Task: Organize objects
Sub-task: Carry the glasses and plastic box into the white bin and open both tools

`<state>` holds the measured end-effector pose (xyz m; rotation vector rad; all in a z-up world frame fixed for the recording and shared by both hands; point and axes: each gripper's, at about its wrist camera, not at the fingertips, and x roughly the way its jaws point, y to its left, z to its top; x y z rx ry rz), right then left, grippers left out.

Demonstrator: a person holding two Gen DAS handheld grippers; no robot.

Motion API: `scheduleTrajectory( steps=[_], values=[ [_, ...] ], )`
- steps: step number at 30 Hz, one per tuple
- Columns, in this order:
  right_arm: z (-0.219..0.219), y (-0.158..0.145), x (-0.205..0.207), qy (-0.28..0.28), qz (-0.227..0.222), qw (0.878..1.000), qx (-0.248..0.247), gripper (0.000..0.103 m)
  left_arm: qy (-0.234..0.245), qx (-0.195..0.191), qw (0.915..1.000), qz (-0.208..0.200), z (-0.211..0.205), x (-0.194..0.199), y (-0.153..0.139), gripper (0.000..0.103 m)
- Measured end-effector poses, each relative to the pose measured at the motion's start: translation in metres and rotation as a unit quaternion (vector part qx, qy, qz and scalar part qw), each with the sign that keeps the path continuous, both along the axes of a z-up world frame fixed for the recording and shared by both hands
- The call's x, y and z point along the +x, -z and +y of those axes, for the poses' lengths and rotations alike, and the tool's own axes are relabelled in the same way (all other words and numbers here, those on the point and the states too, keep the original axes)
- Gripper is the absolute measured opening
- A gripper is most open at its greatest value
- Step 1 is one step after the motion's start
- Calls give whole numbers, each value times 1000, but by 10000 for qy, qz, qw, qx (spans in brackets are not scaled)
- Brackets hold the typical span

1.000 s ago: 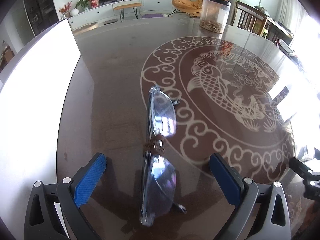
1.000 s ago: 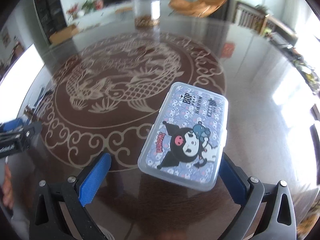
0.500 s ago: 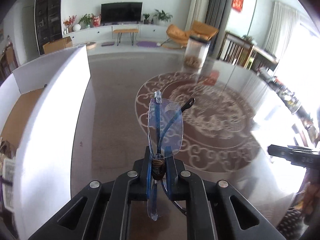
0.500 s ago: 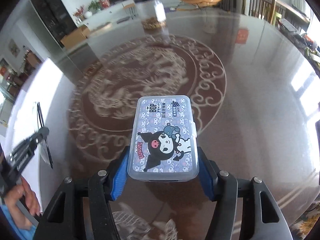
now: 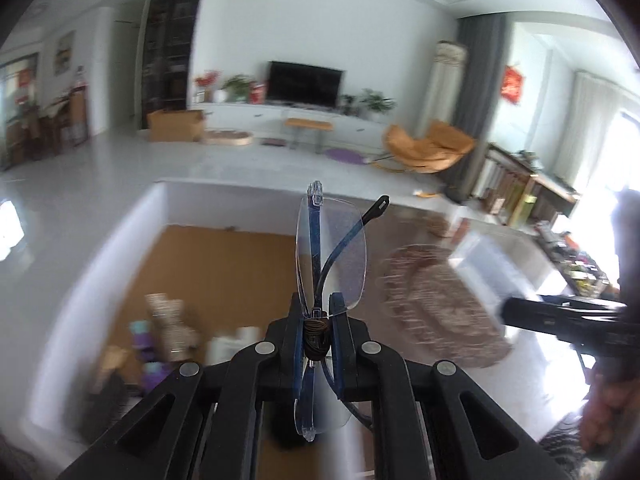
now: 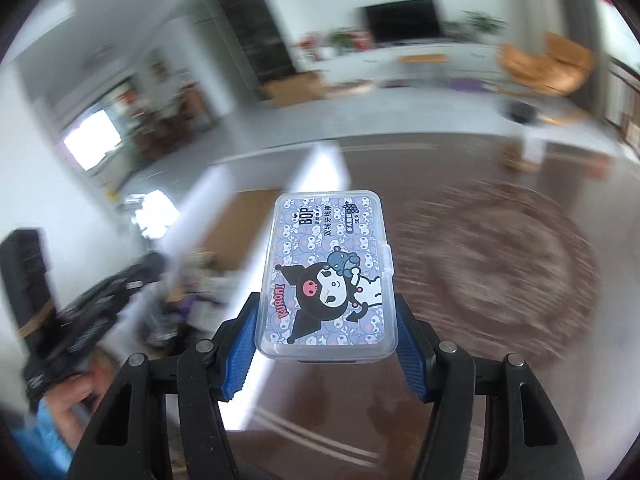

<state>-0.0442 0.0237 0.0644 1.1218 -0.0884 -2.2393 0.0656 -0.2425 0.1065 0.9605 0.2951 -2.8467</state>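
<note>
We can barely make out the blurred clutter in the white box (image 5: 120,240), perhaps toys. The left gripper (image 5: 316,332) pinches the glasses (image 5: 332,256) at their bridge above that box; the right gripper (image 6: 326,344) clamps the plastic case (image 6: 328,276) between its blue pads.

I see both views in bright daylight, which comes from the windows (image 5: 624,152) at the right edge and burns out white there. The fisheye bends the walls and leaves dark corners. Motion blur smears the background, stronger in the right wrist view, where the counter (image 6: 500,264) pattern is streaked. Only the held glasses (image 5: 330,256) and plastic case (image 6: 328,280) stay sharp.
</note>
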Motion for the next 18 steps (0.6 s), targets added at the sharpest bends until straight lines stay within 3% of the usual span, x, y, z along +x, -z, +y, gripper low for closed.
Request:
scheduleTrajectory(
  steps=[3, 8, 10, 12, 14, 16, 18],
  values=[
    [-68, -3, 13, -726, -45, 9973, -97, 62, -538, -79, 9969, -563, -49, -3, 24, 11],
    [-160, 36, 26, -1499, -417, 9862, 563, 63, -1211, -192, 9814, -1475, -97, -13, 67, 15],
    [-182, 59, 27, -1705, -680, 9792, 859, 64, -1344, -286, 9762, -1677, -96, -18, 77, 31],
    [-189, 68, 27, -1774, -782, 9770, 882, 69, -1449, -388, 9747, -1656, -90, -16, 82, 76],
    [-185, 69, 24, -1755, -792, 9779, 816, 69, -1479, -559, 9769, -1436, -85, -13, 79, 88],
    [-177, 63, 20, -1652, -729, 9804, 785, 75, -1424, -711, 9786, -1302, -78, -10, 74, 90],
    [-173, 56, 19, -1539, -637, 9828, 798, 80, -1382, -614, 9799, -1303, -74, -14, 72, 90]
  ],
)
